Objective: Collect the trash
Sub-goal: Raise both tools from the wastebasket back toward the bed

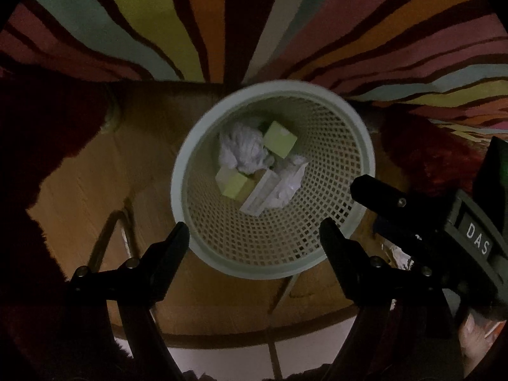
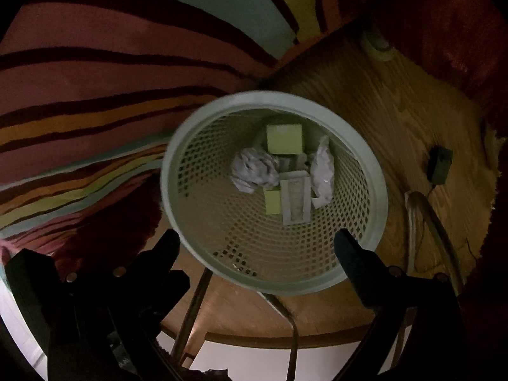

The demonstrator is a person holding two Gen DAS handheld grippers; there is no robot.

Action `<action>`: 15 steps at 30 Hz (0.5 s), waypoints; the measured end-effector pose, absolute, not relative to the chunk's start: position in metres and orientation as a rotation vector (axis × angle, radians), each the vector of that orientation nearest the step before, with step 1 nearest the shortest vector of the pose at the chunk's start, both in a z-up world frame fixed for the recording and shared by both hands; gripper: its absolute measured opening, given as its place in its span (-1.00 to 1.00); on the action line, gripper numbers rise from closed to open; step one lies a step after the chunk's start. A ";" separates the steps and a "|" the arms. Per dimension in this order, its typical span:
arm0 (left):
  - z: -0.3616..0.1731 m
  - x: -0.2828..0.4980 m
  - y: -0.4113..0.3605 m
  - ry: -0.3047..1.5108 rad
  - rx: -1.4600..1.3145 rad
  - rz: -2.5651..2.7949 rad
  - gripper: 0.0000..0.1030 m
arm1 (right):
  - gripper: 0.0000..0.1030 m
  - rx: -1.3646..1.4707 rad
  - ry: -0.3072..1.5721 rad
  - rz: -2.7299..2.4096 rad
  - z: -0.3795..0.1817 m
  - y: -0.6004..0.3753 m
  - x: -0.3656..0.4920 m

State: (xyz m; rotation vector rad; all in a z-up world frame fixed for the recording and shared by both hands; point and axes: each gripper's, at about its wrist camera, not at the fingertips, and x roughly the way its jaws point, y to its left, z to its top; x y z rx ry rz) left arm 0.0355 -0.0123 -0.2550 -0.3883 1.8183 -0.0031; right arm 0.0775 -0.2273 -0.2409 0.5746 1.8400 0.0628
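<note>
A pale green mesh waste basket (image 1: 333,165) (image 2: 349,171) stands on a wooden floor, seen from above in both wrist views. Inside lie crumpled white paper (image 1: 241,149) (image 2: 252,168), two yellow-green boxes (image 1: 280,139) (image 2: 283,138), a flat white carton (image 1: 260,195) (image 2: 297,200) and another white wad (image 2: 324,171). My left gripper (image 1: 254,231) hangs above the basket's near rim, open, with nothing between its fingers. My right gripper (image 2: 257,244) also hovers over the near rim, open and empty. The right gripper's black finger (image 1: 381,195) shows at the right of the left wrist view.
A striped multicoloured rug (image 1: 222,16) (image 2: 95,73) lies beyond the basket. Dark red shaggy fabric (image 1: 47,133) (image 2: 444,16) flanks the floor. Metal chair legs (image 2: 190,314) cross below the basket. A small dark adapter with a cable (image 2: 439,165) lies on the floor at right.
</note>
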 end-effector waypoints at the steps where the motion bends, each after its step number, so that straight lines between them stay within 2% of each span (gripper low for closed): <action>1: -0.251 0.036 -0.010 1.805 -0.386 -0.002 0.59 | 0.81 0.574 1.828 0.069 -0.238 -0.227 0.078; 15: -0.166 0.029 0.000 1.545 -0.291 0.000 0.59 | 0.81 0.449 1.603 0.218 -0.165 -0.220 0.073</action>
